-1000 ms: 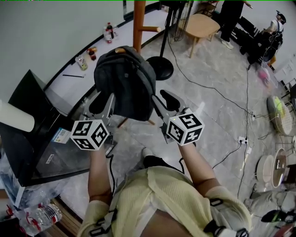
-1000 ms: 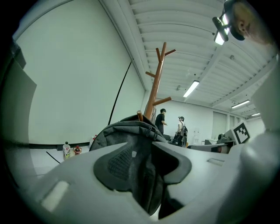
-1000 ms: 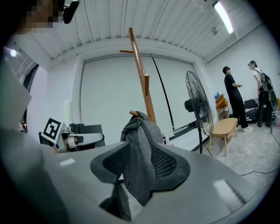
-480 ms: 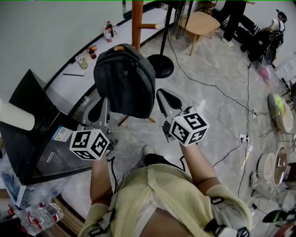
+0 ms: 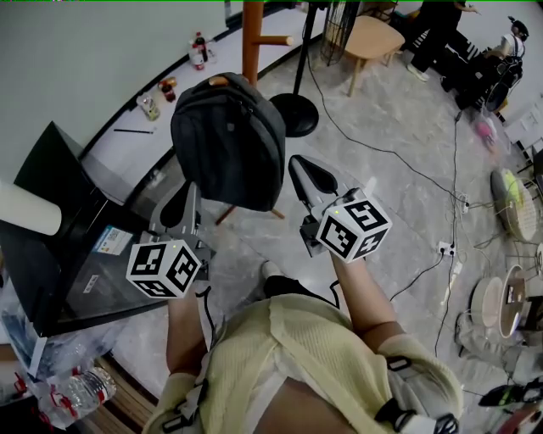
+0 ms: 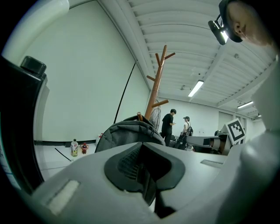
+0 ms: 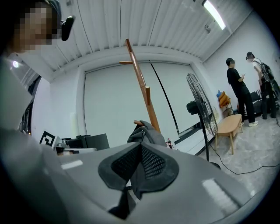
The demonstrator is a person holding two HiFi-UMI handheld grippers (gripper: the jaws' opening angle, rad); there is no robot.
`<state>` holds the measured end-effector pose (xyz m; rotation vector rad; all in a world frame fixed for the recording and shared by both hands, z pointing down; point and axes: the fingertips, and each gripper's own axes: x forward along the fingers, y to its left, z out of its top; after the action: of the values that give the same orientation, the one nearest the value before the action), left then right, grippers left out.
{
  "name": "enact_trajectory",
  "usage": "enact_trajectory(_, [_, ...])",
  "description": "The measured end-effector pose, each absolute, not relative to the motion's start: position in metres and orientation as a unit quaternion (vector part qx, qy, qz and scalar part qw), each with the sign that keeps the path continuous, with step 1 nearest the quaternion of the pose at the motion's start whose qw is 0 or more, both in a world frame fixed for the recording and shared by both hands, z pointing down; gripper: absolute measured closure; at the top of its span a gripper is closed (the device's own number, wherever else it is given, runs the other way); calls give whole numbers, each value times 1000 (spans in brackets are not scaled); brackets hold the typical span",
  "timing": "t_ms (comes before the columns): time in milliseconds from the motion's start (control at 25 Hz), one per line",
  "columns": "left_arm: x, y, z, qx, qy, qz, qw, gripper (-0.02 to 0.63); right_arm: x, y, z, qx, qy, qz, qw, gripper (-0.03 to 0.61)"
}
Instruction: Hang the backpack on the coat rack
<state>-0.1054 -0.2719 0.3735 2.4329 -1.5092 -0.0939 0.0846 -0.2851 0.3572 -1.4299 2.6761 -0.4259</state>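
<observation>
A dark grey backpack [image 5: 229, 140] hangs by its top from a peg of the wooden coat rack [image 5: 252, 38], clear of both grippers. My left gripper [image 5: 188, 193] sits below its lower left side, shut and empty. My right gripper [image 5: 299, 165] sits just off its lower right side, also shut and empty. In the left gripper view the backpack [image 6: 124, 133] rises beyond the closed left gripper [image 6: 142, 168], with the coat rack [image 6: 157, 83] behind it. In the right gripper view the backpack [image 7: 146, 131] hangs against the coat rack [image 7: 140, 83], past the closed right gripper [image 7: 139, 164].
A black open case [image 5: 51, 220] stands at the left. Bottles [image 5: 199, 52] line the wall. A fan stand's round base [image 5: 293, 114] sits right of the rack, with a wooden table [image 5: 369, 42] and people [image 5: 441, 25] beyond. Cables [image 5: 399, 174] cross the floor.
Both grippers flanked the backpack with jaws apart; they have shut and drawn back toward me. The backpack stays hanging on the rack.
</observation>
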Motion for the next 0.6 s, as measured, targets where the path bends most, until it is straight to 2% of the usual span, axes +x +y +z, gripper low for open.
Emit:
enact_trajectory(360, [-100, -272, 376, 851, -481, -59, 199, 615, 78, -284, 354, -459, 877, -136, 38, 575])
enact_trajectory(600, [-99, -274, 384, 848, -505, -6, 162, 615, 80, -288, 355, -463, 876, -131, 32, 575])
